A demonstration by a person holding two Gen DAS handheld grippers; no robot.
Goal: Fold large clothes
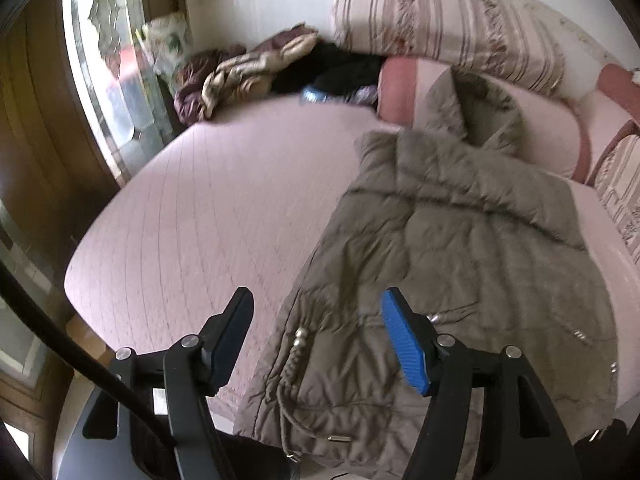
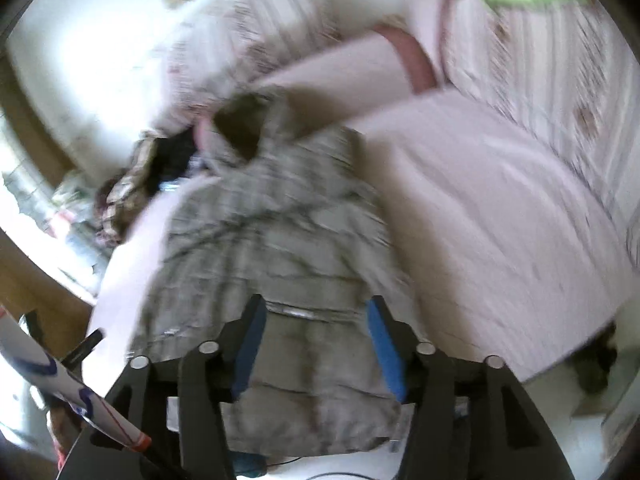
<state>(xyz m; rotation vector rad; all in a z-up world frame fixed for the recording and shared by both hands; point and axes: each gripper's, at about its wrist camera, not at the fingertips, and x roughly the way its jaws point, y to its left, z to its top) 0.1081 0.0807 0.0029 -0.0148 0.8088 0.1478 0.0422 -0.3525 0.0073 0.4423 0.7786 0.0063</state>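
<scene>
Right now I have both the left gripper (image 1: 318, 322) and right gripper (image 2: 316, 332) parted and empty above the khaki puffer jacket (image 1: 460, 248), spread on the pink bed (image 1: 192, 208). Its slippery, puffy padding may spring any fold back open.

A: How does the left gripper (image 1: 316, 312) stand?
B: Jaws apart, angled downward, holding nothing.
A: And the right gripper (image 2: 316, 320)?
B: The same: parted, tilted down, empty.
</scene>
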